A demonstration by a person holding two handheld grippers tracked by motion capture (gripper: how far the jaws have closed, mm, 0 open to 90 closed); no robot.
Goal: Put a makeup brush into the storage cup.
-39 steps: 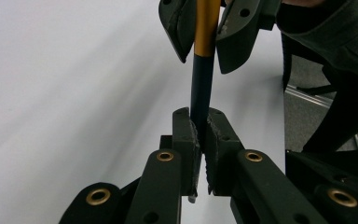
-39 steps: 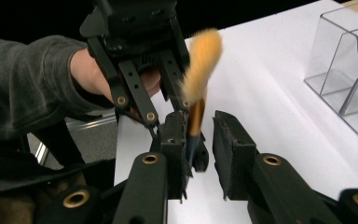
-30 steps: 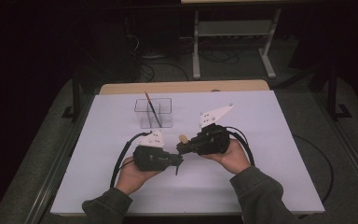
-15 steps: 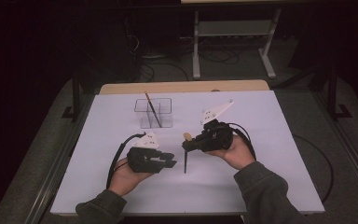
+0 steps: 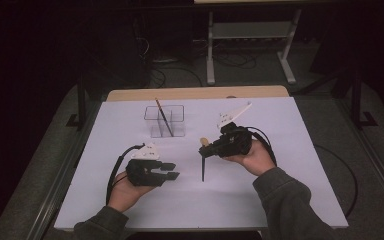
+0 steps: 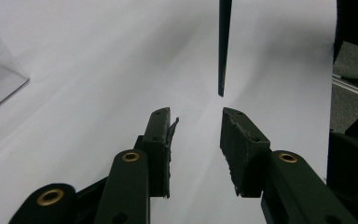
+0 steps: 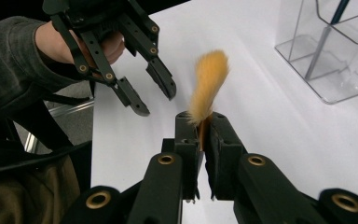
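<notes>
My right gripper (image 5: 206, 148) is shut on a paintbrush (image 5: 203, 169) just below its orange bristles (image 7: 209, 79). The dark handle (image 6: 223, 46) hangs down toward the white table sheet (image 5: 280, 150). My left gripper (image 5: 172, 171) sits left of the brush and apart from it. Its jaws have just been opening, and nothing is between them (image 6: 196, 123). From the right gripper view (image 7: 204, 123) the left gripper (image 7: 154, 101) shows farther off, spread and empty.
A clear plastic holder (image 5: 167, 120) stands at the back of the sheet with another brush (image 5: 162, 116) leaning in it; it also shows as the holder (image 7: 326, 60) at upper right. Cables trail from both grippers.
The left gripper has drawn away from the brush, leftward and toward the person, and its jaws have spread. The right gripper has kept the brush and barely moved.
</notes>
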